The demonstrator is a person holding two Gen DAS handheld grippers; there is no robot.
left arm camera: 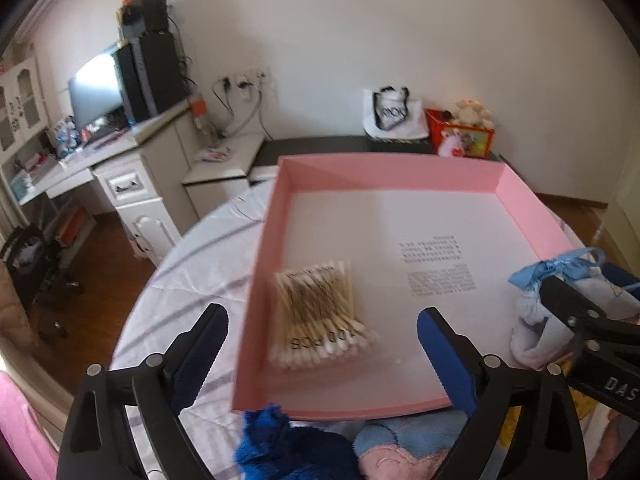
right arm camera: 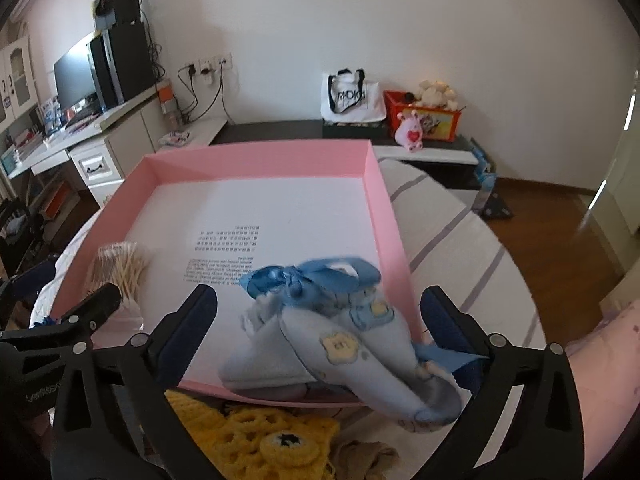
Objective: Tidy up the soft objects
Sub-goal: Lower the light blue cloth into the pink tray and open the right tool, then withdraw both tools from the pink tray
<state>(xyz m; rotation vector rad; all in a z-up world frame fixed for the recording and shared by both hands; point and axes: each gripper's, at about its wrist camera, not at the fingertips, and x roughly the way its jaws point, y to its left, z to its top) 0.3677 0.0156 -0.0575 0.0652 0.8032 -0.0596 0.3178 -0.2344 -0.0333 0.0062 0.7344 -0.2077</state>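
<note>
Left wrist view: the left gripper tilts downward, jaws spread wide and empty, straddling the near left wall of the shallow pink cardboard tray. The clear pack of wooden cotton swabs lies inside near that wall, between the fingers; most of the white floor is bare.

Right wrist view: the right gripper tilts downward, jaws wide apart. The rolled pale-blue fleece bundle tied with a blue satin ribbon lies between them, draped over the tray's near right rim; whether the pads touch it is unclear.

A lived-in home room: ahead and left of the hand-held gripper, a white desk with a monitor; straight ahead, stuffed toys on a low cabinet, wooden floor.
</note>
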